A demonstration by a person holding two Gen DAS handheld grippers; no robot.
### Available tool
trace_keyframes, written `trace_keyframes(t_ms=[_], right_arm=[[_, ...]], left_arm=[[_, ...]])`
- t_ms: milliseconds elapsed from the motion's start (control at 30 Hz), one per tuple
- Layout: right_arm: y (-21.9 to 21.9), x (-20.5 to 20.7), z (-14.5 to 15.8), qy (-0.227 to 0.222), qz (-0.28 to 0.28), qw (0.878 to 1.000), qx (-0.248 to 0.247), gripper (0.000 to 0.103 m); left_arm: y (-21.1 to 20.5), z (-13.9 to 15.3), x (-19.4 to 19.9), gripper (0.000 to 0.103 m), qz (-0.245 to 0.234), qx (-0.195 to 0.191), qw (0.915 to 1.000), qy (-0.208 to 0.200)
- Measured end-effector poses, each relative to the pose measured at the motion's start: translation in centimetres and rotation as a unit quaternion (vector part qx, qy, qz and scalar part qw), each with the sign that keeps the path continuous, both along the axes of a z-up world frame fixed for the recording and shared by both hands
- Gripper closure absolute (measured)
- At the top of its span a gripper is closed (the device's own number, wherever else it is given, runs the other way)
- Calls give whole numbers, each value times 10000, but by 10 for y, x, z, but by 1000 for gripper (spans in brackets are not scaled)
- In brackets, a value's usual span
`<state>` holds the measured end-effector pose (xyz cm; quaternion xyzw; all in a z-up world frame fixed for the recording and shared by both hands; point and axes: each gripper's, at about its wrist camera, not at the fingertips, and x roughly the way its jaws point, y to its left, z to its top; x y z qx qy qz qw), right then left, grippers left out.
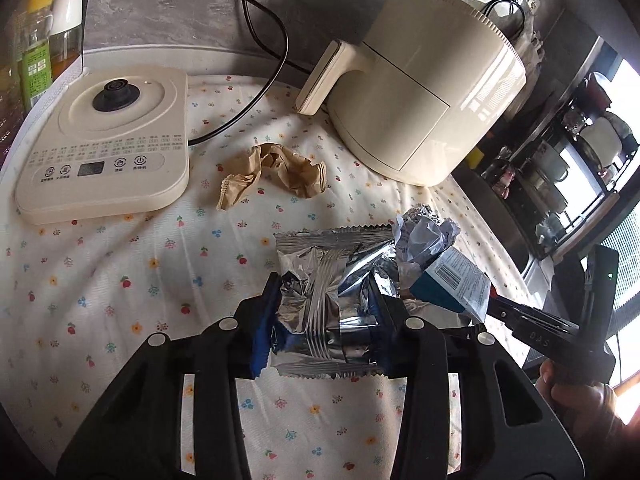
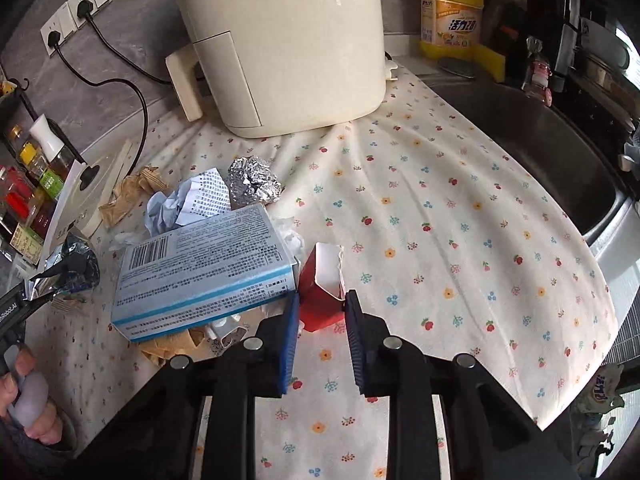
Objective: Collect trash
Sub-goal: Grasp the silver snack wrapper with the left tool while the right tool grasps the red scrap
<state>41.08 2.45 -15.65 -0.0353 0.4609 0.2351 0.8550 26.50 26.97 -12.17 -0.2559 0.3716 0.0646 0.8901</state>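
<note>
My left gripper [image 1: 324, 292] is shut on a crumpled silver foil wrapper [image 1: 332, 264], its blue pads pressing both sides just above the floral cloth [image 1: 120, 280]. In the right wrist view, my right gripper [image 2: 320, 300] is shut on a small red carton [image 2: 320, 280] with a torn white top. A blue and white box [image 2: 208, 268] leans beside it on other scraps. Behind lie crumpled white paper [image 2: 188, 200], a foil ball [image 2: 252, 180] and crumpled brown paper [image 1: 276, 172]. The left gripper [image 2: 24, 300] with its wrapper [image 2: 68, 268] shows at the left edge.
A cream air fryer [image 1: 424, 92] stands at the back, a kettle base [image 1: 104, 140] to the left, with black cords running to wall sockets [image 2: 76, 12]. A steel sink [image 2: 540, 140] borders the cloth on the right. A yellow detergent bottle [image 2: 450, 12] and seasoning bottles [image 2: 28, 184] line the edges.
</note>
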Motion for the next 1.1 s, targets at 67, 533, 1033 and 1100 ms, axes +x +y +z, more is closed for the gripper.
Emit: trace_keyframes(t_ms=[67, 533, 1033, 1100], right_arm=[[-5, -2, 4, -33, 29, 10000, 40, 102], [-34, 10, 17, -374, 21, 9992, -164, 48], [4, 40, -10, -45, 434, 9981, -426, 59], [7, 46, -13, 1, 412, 9985, -365, 67]], left_arm=[[-3, 5, -3, 63, 35, 45, 10000, -43], [-38, 30, -19, 62, 170, 385, 9987, -293], [-22, 32, -35, 62, 496, 419, 9976, -236], [-15, 34, -35, 62, 506, 439, 9975, -243]])
